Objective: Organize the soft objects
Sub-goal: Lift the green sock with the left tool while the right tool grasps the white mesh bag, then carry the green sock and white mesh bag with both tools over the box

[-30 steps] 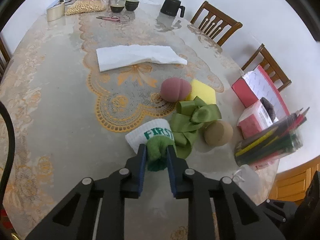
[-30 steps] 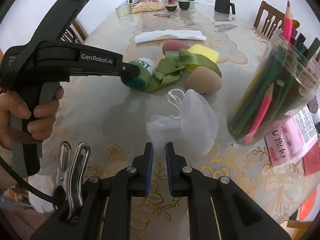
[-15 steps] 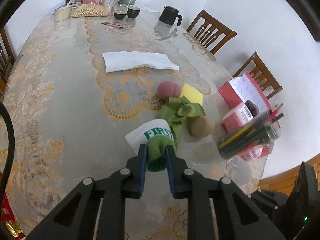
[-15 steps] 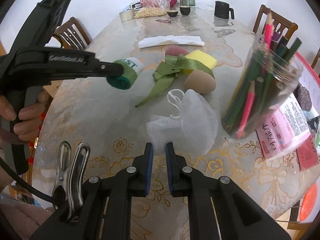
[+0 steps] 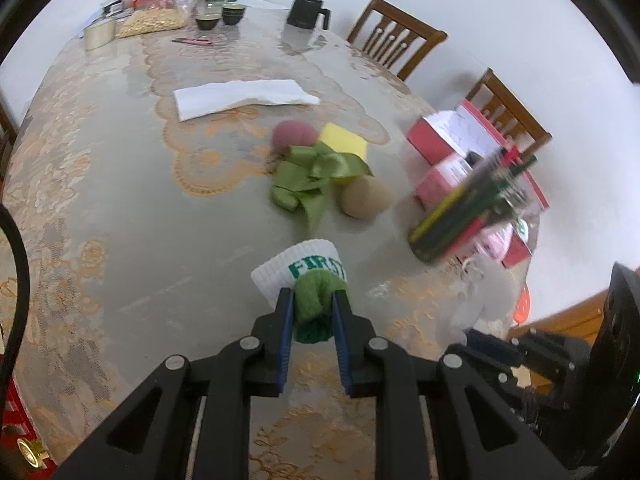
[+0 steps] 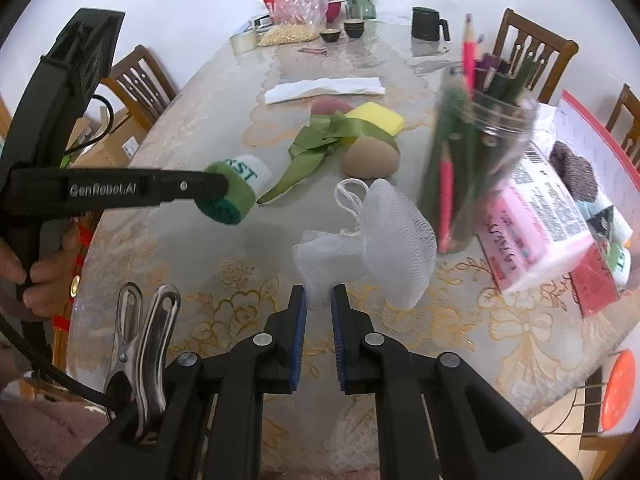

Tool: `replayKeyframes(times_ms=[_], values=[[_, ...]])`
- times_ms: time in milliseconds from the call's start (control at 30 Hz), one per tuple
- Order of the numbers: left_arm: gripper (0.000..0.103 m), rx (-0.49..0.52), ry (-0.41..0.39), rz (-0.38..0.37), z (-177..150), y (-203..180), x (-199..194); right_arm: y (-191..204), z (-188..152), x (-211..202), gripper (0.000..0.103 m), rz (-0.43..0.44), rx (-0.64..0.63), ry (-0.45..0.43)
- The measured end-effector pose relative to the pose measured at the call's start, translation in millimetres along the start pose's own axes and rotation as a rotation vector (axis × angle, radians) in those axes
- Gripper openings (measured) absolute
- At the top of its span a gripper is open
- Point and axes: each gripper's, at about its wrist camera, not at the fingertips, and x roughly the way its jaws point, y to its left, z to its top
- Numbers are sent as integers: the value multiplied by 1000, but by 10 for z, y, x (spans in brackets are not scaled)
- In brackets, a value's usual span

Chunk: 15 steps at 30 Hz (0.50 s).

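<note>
Rolled sock (image 5: 310, 280), white cuff with green lettering and a green toe end, is pinched between the blue pads of the left gripper (image 5: 313, 310), jaws nearly closed and squeezing the green end. From the right wrist view the sock (image 6: 236, 188) hangs off the tip of that gripper, lifted clear of the table (image 6: 200, 120), out to the left of the other soft things. A hand (image 6: 38, 276) wraps the left gripper's handle at the left edge.

White mesh bath puff (image 6: 384, 240) is caught by its loose tail between the pads of the right gripper (image 6: 319, 312), jaws almost shut on the mesh. Its round body bulges forward and right of the fingers, white cord loop on top. Can't tell if it touches the table.

Farther out on the table: a green ribbon (image 6: 320, 140) sprawled over a yellow sponge (image 6: 378, 118), a pink round sponge (image 6: 330, 107) behind it, a tan round sponge (image 6: 370, 156) touching the ribbon's near side. A folded white cloth (image 6: 324, 88) lies beyond those.

Right of the puff stands a clear jar of pencils (image 6: 476, 152), blurred. A pink box (image 6: 536, 216) sits right of the jar. A metal clip (image 6: 138, 344) is fixed on the right gripper's body, lower left. Black mug (image 6: 428, 24), small bowls and bags sit at the far end. Wooden chairs (image 6: 532, 52) ring the table.
</note>
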Motion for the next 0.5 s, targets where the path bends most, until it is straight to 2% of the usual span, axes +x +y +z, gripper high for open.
replayKeyframes(times_ms=[500], values=[[20,161,-8,-85,-60,-737,-151,-415,-188,-530,14,-106,77,-73]])
